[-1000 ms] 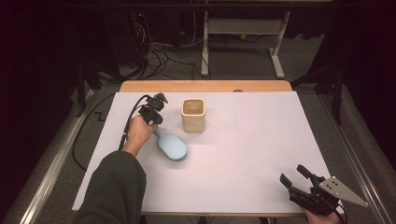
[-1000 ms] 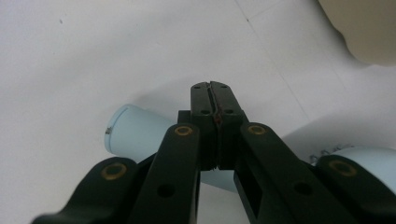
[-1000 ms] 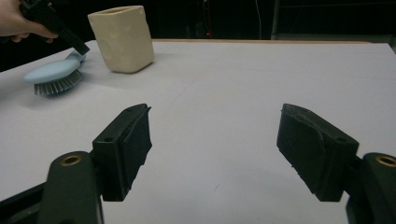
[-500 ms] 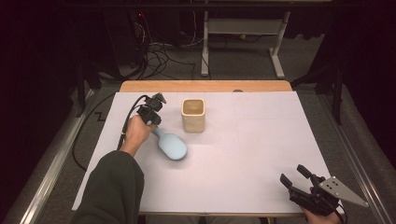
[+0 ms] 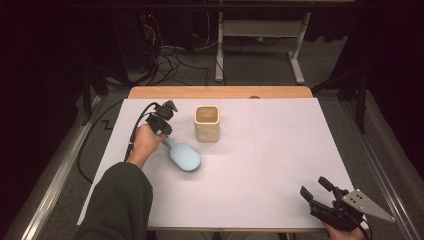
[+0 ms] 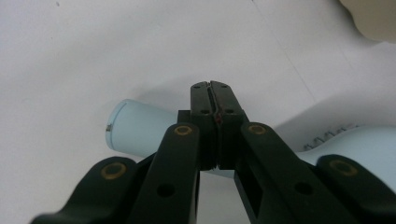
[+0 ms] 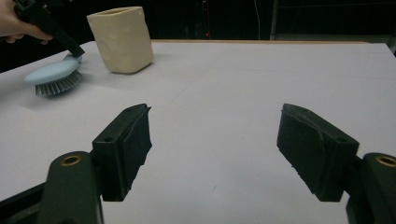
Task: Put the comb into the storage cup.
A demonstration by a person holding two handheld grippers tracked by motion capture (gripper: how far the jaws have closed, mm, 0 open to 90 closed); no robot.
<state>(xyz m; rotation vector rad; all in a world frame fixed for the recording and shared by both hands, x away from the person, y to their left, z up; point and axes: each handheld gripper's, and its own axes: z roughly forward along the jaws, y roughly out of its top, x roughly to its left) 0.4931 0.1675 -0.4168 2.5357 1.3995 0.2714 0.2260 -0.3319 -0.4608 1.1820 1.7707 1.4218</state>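
Note:
A light blue brush (image 5: pixel 184 156) lies bristles down on the white table sheet (image 5: pixel 280 150), its handle pointing toward my left gripper (image 5: pixel 163 132). In the left gripper view, that gripper (image 6: pixel 212 86) has its jaws pressed together just over the brush handle (image 6: pixel 135 133), with nothing between them. A beige square cup (image 5: pixel 207 123) stands upright just right of it, also seen as the cup (image 7: pixel 122 39) beside the brush (image 7: pixel 53 74). My right gripper (image 5: pixel 315 186) rests at the table's near right corner, and its jaws (image 7: pixel 215 140) stand wide apart and empty.
A bare wooden strip (image 5: pixel 220 92) runs along the table's far edge. Black cables (image 5: pixel 170 55) and a metal stand's legs (image 5: pixel 260 35) lie on the floor beyond. The left gripper's cable (image 5: pixel 100 145) trails off the table's left side.

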